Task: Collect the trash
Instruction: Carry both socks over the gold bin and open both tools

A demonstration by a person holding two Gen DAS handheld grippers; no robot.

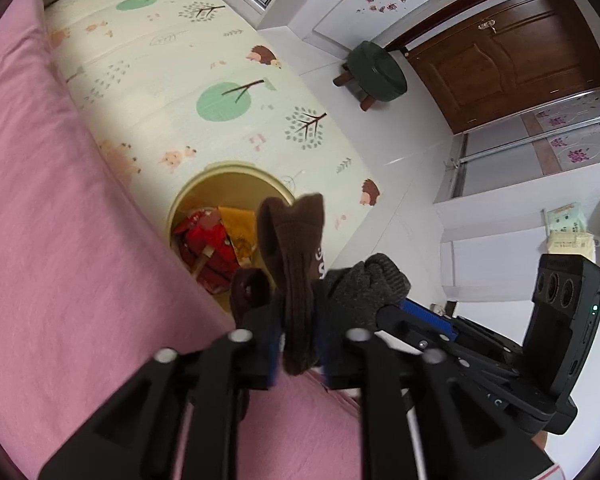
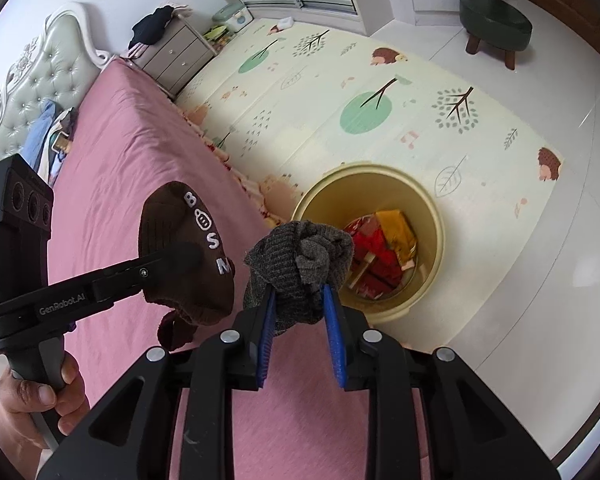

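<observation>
While the left gripper (image 1: 298,344) pinches a brown sock (image 1: 296,264) between its fingers, the left wrist view shows the sock hanging above the edge of the pink bed (image 1: 60,240), with the yellow bin (image 1: 188,192) on the floor mat just beyond; red and yellow wrappers already lie inside. The right gripper's grey sock (image 1: 364,284) shows close beside it.

In the right wrist view, the right gripper (image 2: 300,332) has its blue fingers (image 2: 334,336) pressed onto the bunched grey sock (image 2: 304,260), held near the bin (image 2: 436,216) but not clearly over its mouth. This looks like the carrying step; next, each bundle needs to be brought squarely over the opening before the fingers spread.
</observation>
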